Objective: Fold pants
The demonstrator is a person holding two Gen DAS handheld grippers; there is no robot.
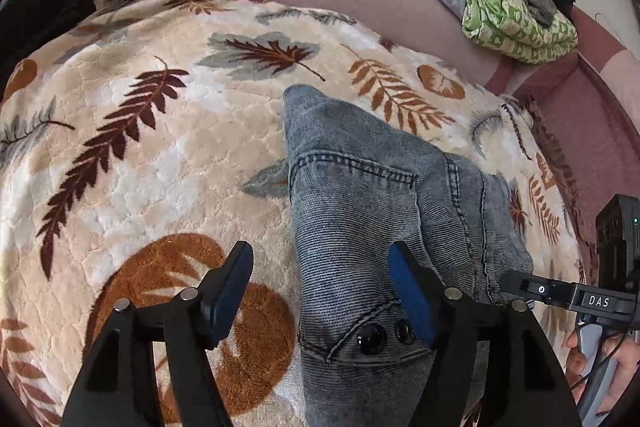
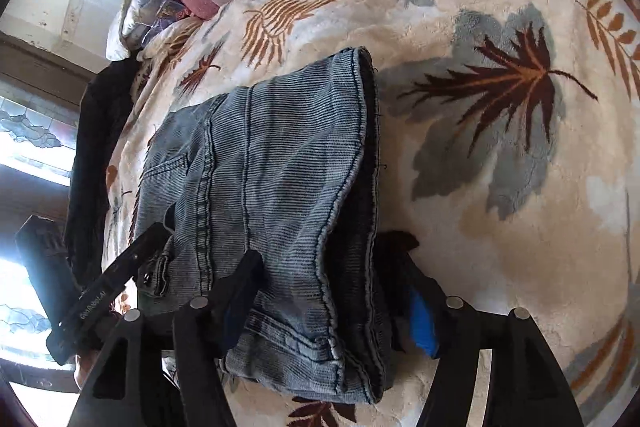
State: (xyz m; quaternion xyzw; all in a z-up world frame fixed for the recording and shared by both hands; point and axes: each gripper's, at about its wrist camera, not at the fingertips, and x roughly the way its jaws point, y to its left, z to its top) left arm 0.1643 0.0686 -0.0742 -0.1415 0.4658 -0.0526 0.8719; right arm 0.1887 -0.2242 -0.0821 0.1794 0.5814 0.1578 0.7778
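Two views, left first. My left gripper (image 1: 320,291) is spread wide over the pants (image 1: 372,227), which lie on the leafy blanket (image 1: 140,147) and run to 12 o'clock. I think it should press the waist flat. At 6 o'clock the pants are cut off.

My right gripper (image 2: 332,307) is spread around the hem. I cannot tell if the pads touch it.
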